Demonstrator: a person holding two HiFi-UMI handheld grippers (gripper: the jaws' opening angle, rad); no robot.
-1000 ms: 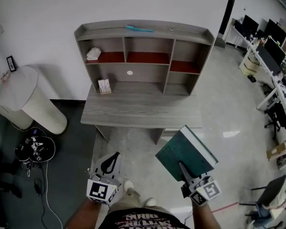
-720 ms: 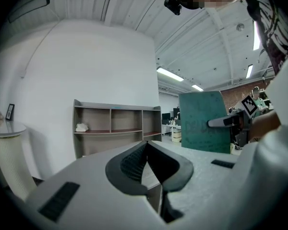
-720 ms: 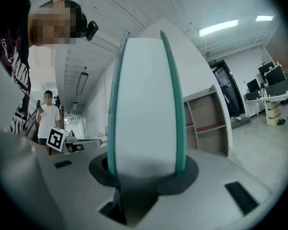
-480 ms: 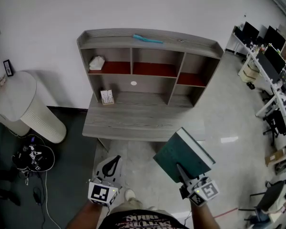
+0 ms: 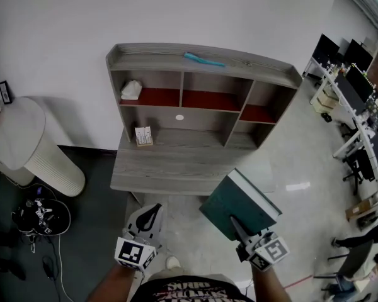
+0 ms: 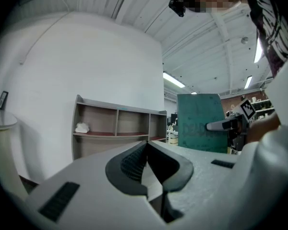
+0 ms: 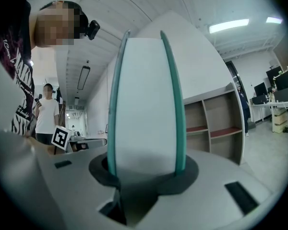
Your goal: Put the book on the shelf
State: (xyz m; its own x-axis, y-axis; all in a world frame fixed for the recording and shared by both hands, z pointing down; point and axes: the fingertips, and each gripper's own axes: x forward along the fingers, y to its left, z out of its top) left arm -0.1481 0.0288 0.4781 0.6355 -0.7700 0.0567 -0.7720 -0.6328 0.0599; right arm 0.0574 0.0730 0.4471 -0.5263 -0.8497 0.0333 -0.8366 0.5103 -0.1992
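Right gripper (image 5: 235,221): jaws spread wide and clamped on one edge of the book (image 5: 239,201), a teal cover against each pad and the page block between. Left gripper (image 5: 152,207): jaws pressed together, carrying nothing.

Change over the last second: the shelf (image 5: 201,50) sits nearer in the head view, and the desk (image 5: 176,168) under the shelf has closed on both grippers. Grip unchanged. Judged a carrying approach, placement not begun.

Book held tilted, in front of the shelf's right-hand compartments, short of the desk's front edge, well apart from the shelf.
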